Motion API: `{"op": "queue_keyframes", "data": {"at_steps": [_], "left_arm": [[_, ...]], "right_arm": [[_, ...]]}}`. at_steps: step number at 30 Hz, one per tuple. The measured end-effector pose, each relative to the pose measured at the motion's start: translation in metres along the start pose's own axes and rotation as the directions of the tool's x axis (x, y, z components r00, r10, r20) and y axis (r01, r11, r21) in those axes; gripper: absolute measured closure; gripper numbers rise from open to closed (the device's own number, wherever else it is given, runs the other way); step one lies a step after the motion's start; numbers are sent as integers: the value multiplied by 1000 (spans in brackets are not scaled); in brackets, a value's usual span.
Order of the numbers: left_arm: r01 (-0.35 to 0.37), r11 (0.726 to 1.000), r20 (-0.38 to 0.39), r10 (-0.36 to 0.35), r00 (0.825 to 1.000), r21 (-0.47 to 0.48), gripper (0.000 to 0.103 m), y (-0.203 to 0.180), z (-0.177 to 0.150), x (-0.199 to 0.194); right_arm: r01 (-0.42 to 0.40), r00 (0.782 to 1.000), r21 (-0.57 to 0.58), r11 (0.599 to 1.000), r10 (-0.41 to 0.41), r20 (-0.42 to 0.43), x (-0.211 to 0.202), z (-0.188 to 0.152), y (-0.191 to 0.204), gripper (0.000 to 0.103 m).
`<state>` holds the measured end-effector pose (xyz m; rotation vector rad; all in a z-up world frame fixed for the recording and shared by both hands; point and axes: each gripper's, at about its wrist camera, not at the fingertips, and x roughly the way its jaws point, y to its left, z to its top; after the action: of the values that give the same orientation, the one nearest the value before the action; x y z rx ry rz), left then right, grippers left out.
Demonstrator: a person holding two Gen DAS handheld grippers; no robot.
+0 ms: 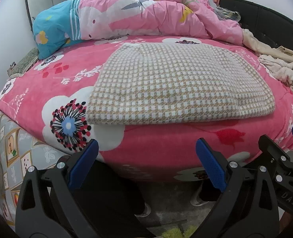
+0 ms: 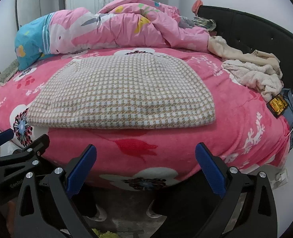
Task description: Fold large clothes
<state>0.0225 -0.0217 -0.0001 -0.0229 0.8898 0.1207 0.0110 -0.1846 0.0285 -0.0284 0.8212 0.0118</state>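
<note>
The checked garment (image 1: pixel 178 83) lies folded into a flat rectangle near the front edge of the bed (image 1: pixel 166 148), seemingly finished, while the left gripper (image 1: pixel 146 158) and right gripper (image 2: pixel 146 158) hang wide and empty before it.

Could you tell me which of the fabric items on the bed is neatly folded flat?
The checked beige-and-white garment; the cream clothes and pink quilt lie crumpled.

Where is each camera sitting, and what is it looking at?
Left wrist: sits on the left gripper, faces the bed; open blue fingers, right gripper at right edge, feet below.
Right wrist: sits on the right gripper, same direction; open fingers, left gripper at left edge, feet.
Shared: checked garment folded on the pink blanket, heaped quilt behind.
</note>
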Motion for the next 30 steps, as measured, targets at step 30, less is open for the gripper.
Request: {"op": "queue_keyframes", "data": {"at_steps": [30], "left_arm": [[14, 1000, 2, -14, 1000, -3, 8, 7, -3, -6]], "right_arm": [[26, 1000, -8, 1000, -26, 10, -10, -2, -1, 6]]}}
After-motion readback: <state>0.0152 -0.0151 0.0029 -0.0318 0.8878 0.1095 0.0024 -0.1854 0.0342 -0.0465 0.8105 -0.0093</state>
